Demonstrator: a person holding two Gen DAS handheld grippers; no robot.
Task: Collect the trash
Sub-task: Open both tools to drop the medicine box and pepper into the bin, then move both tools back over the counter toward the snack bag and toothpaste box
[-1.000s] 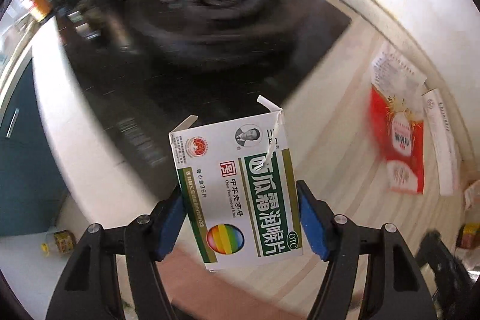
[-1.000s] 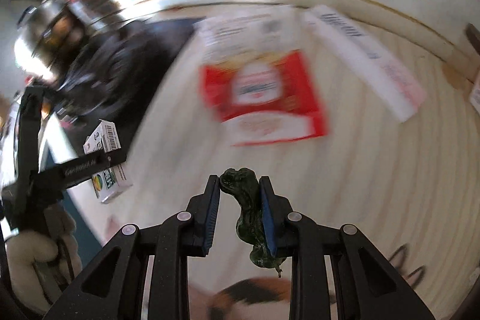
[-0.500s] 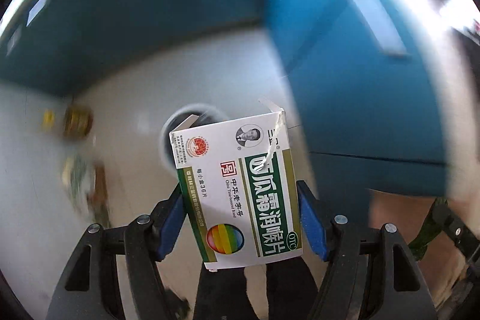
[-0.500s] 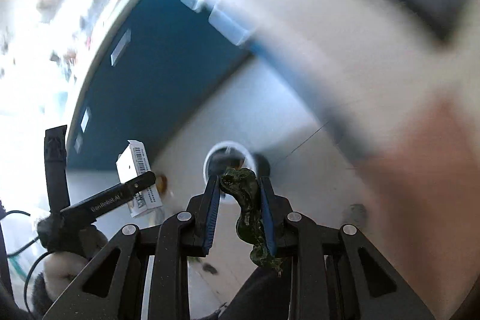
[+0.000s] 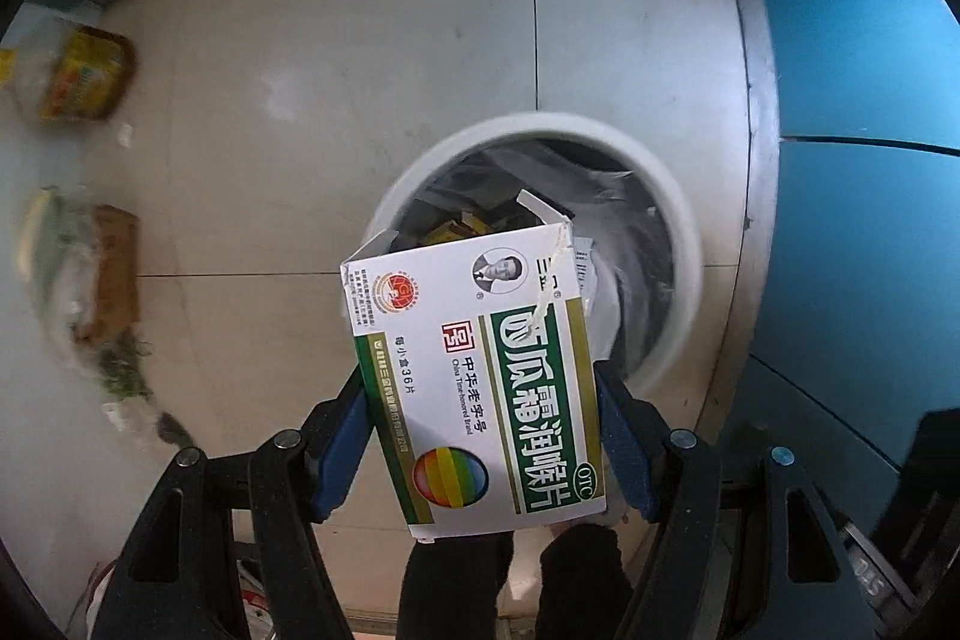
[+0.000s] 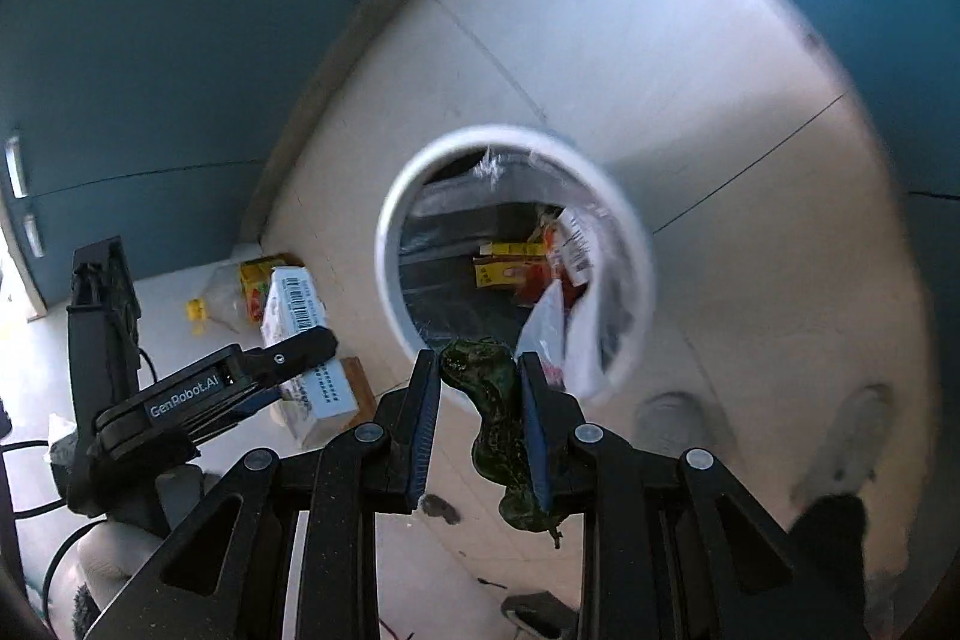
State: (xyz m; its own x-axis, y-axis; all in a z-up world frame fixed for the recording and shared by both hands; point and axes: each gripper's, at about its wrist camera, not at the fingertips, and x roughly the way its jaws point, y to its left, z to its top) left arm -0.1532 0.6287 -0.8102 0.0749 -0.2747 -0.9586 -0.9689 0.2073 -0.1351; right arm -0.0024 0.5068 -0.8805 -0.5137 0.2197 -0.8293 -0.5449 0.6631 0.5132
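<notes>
Left tongs (image 5: 480,436) clamp medicine box (image 5: 480,382); right tongs (image 6: 480,418) pinch, seemingly, a wilted pepper (image 6: 495,424) above bin (image 6: 630,220).

pale tiled floor (image 5: 336,58) | blue cabinet doors (image 6: 132,100)

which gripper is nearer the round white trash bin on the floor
Hard to call; probably the right gripper, its dark green scrap at the white bin rim. The left gripper holds its medicine box off to the side.

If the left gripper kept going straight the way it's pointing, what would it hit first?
Probably the white trash bin: the left gripper, holding the medicine box, points at its open mouth, though depth is unclear.
</notes>
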